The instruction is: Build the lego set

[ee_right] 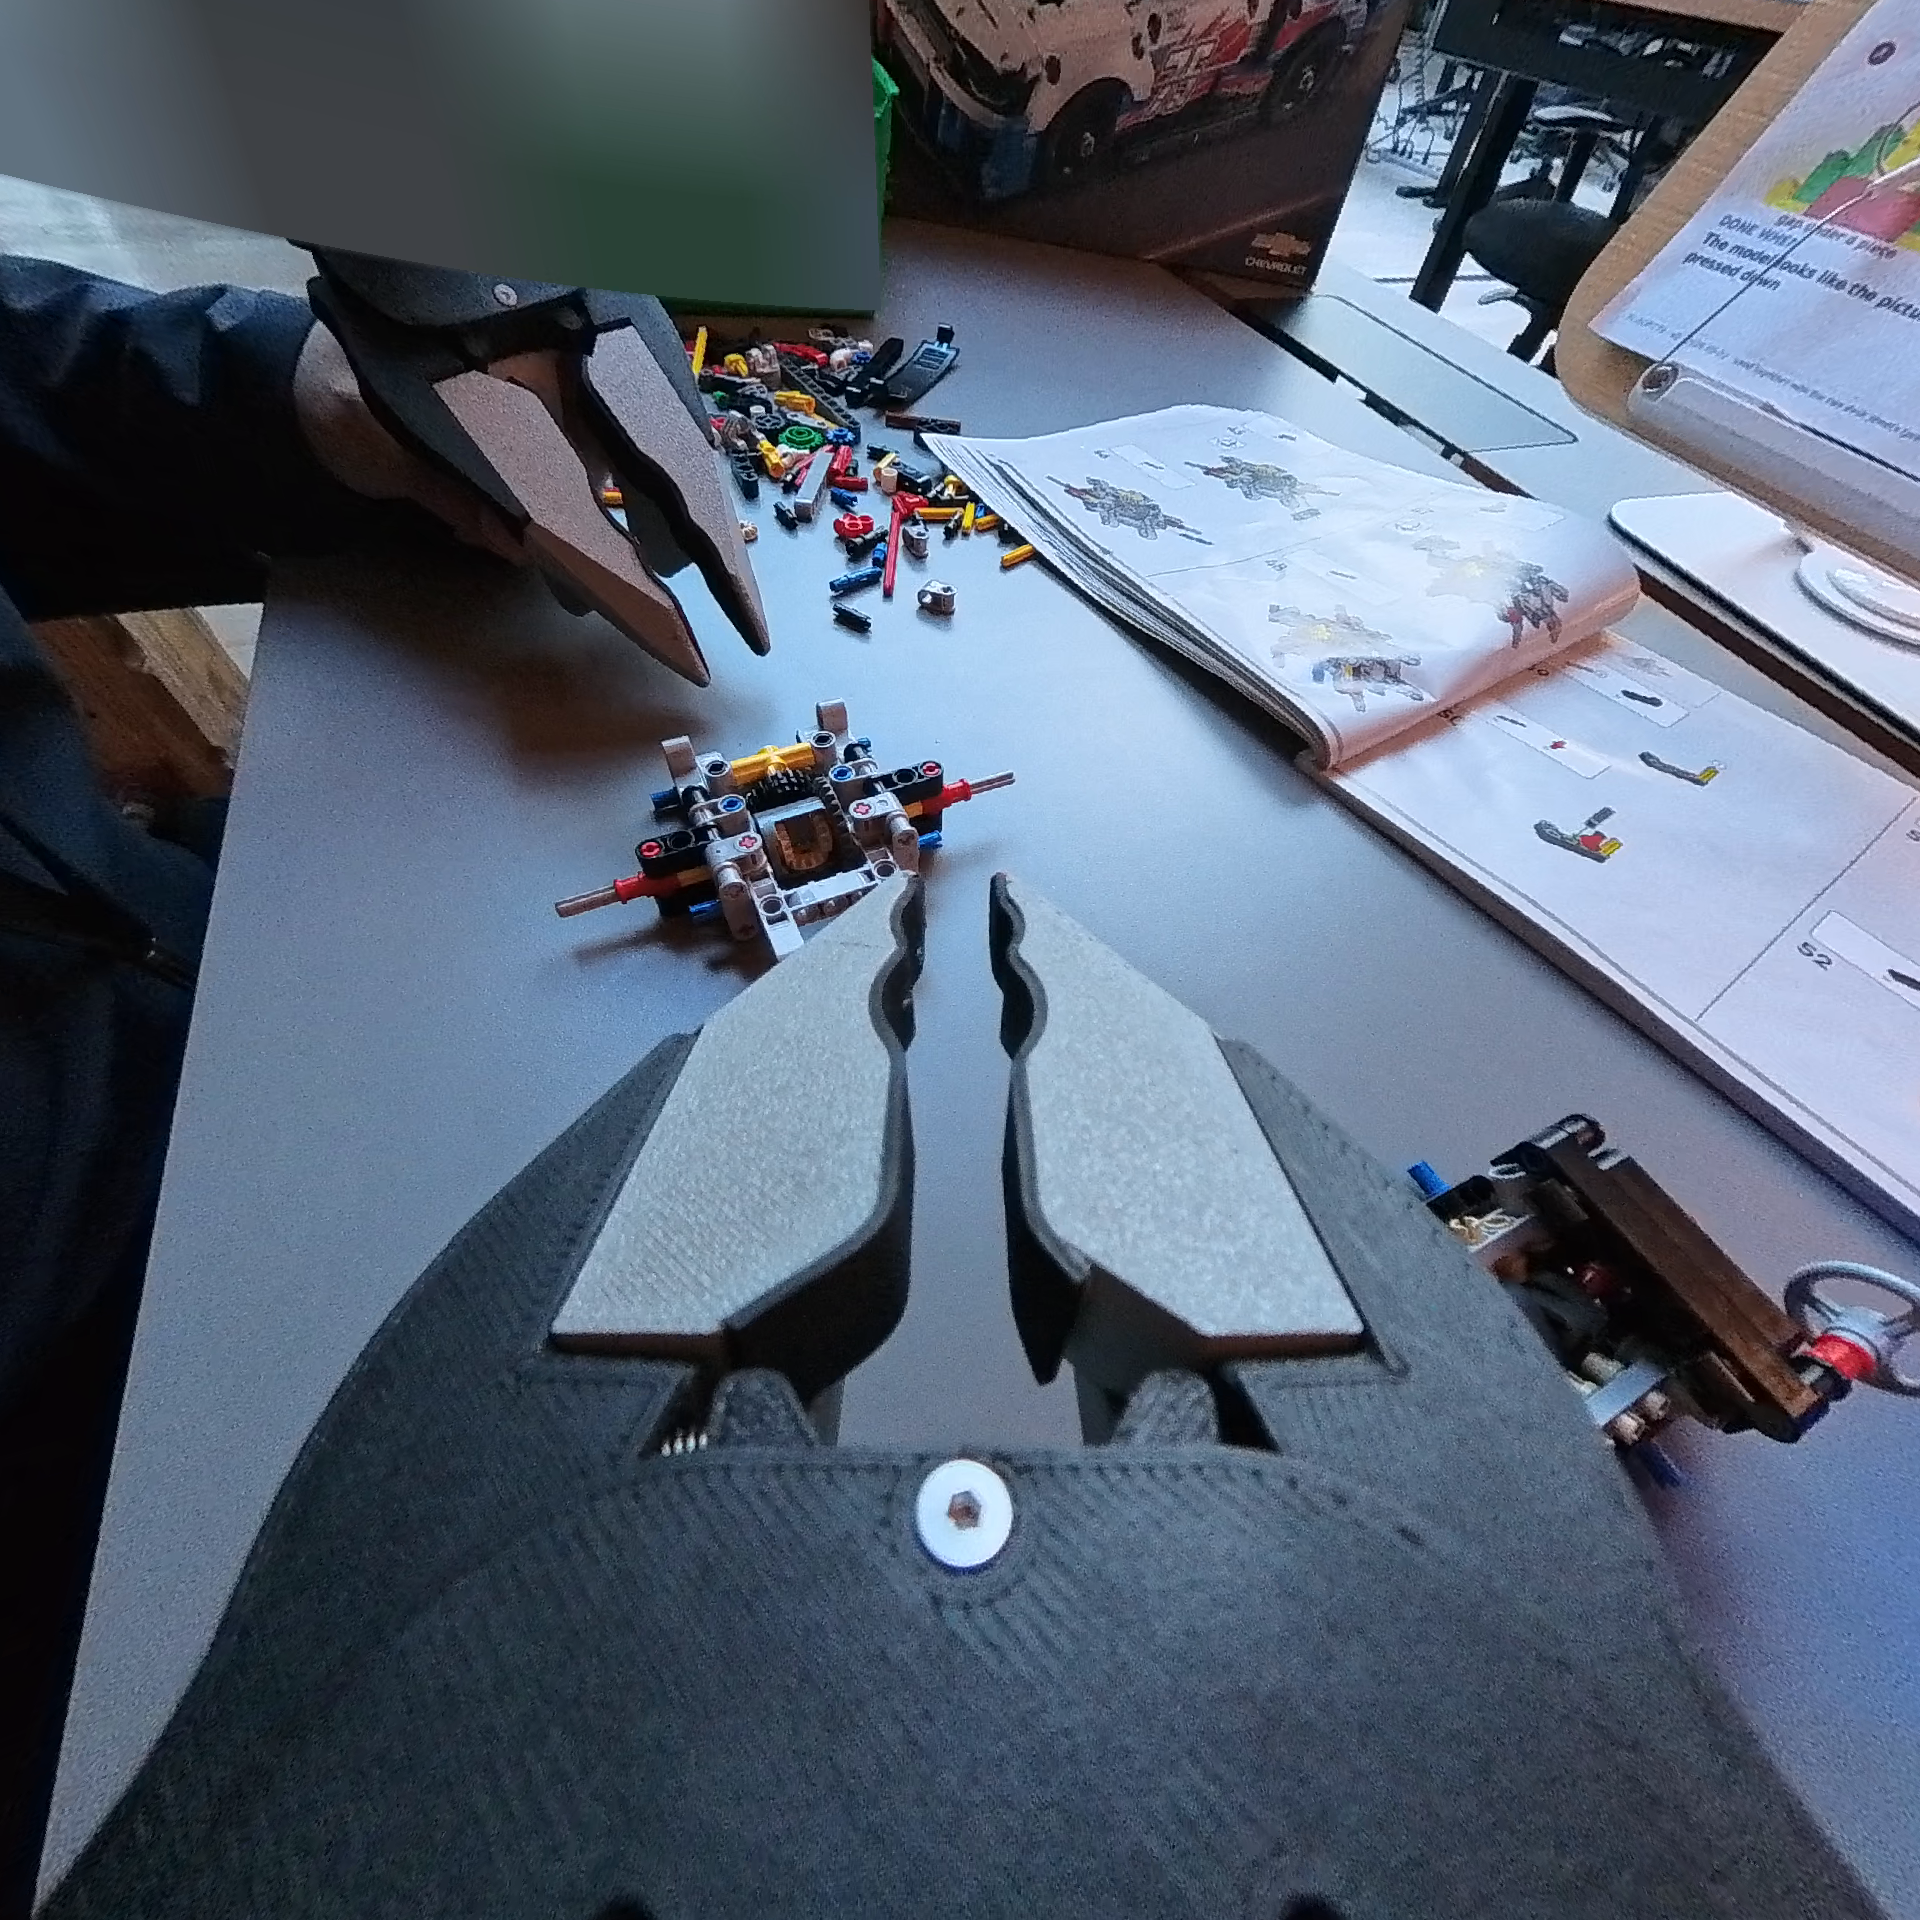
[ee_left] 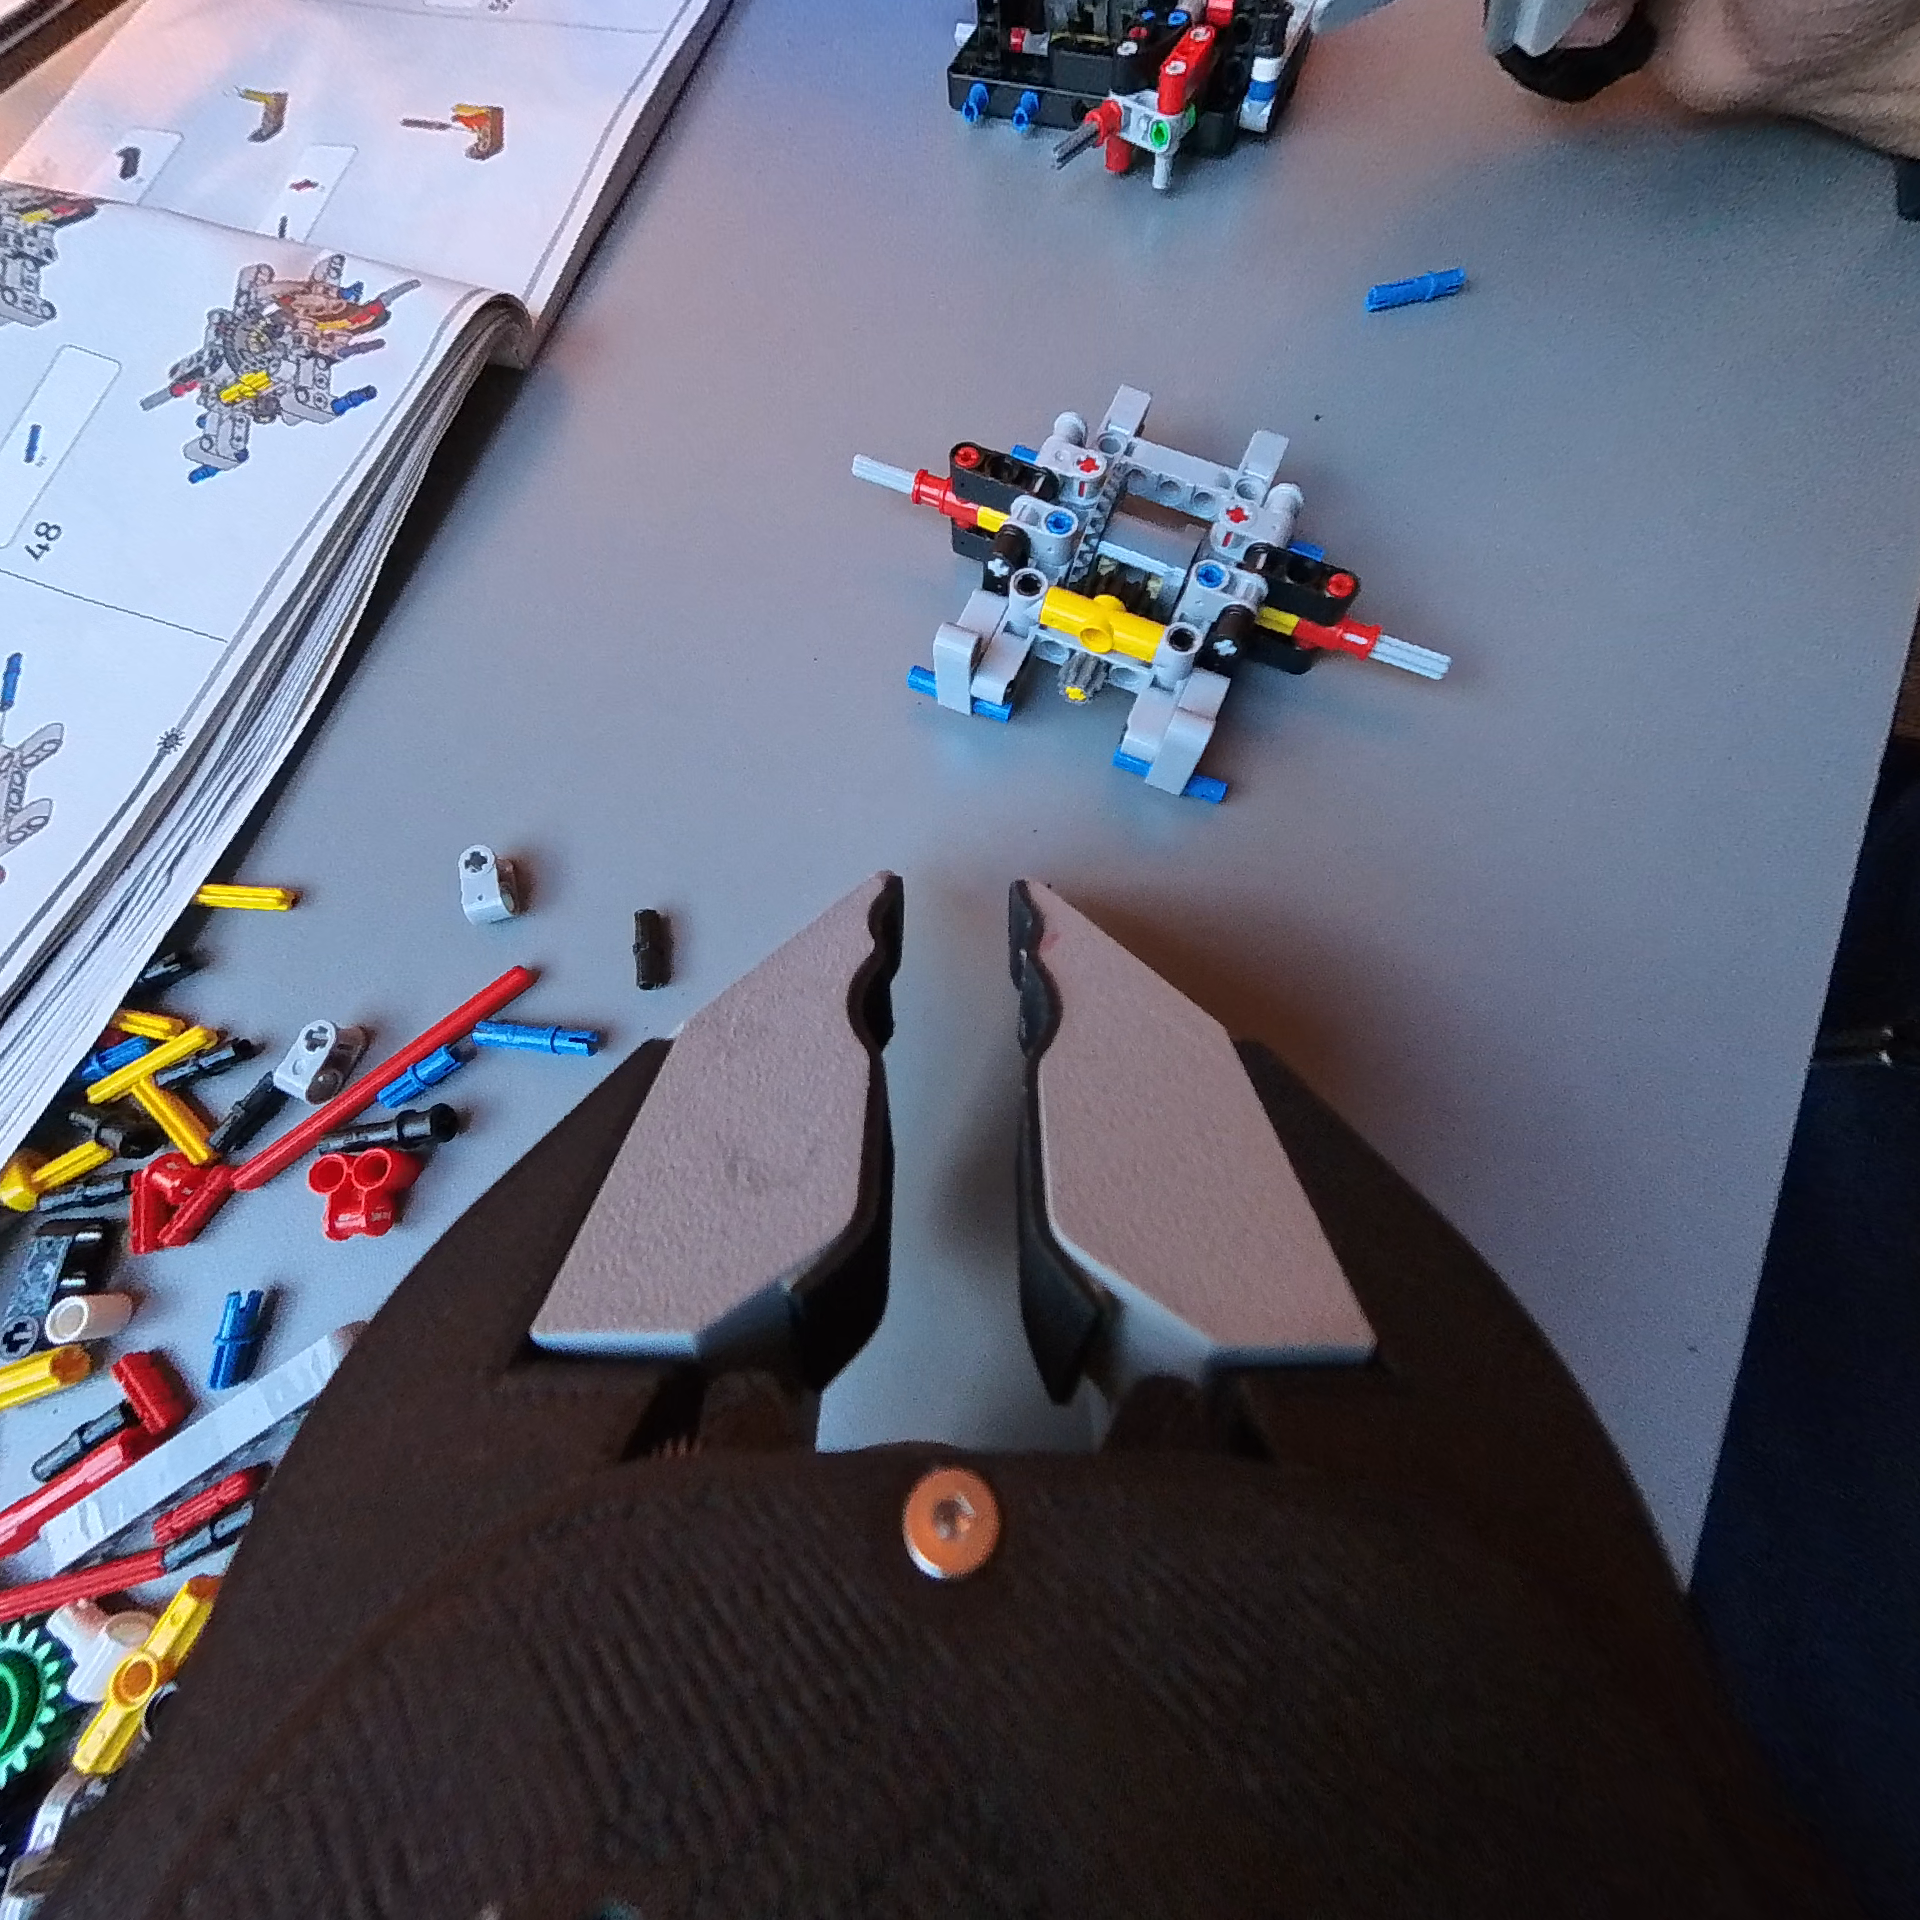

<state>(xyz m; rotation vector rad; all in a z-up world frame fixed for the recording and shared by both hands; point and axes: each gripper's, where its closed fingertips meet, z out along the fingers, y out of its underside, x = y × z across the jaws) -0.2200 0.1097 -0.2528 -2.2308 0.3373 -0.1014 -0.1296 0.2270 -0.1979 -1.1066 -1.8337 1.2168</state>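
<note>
A small grey, black, yellow and red brick assembly [ee_left: 1148,582] with a gear inside lies on the grey table [ee_left: 727,623]. My left gripper [ee_left: 956,888] is open and empty, a short way in front of the assembly, above bare table. It also shows in the right wrist view [ee_right: 738,665], its tips apart above the table. My right gripper [ee_right: 956,883] is open and empty. Its left fingertip [ee_right: 904,894] is just beside the near corner of the assembly [ee_right: 779,831]; I cannot tell if it touches.
Several loose pins and axles [ee_left: 208,1143] lie at the left, by an open instruction booklet [ee_left: 208,436]. A single blue pin [ee_left: 1415,289] lies apart. A larger black build [ee_left: 1132,73] stands at the far edge; it shows by my right gripper [ee_right: 1652,1288]. A printed box [ee_right: 1143,114] stands behind. From my right tips it is roughly 8 cm to the single blue pin [ee_left: 1415,289]; from my left, 20 cm.
</note>
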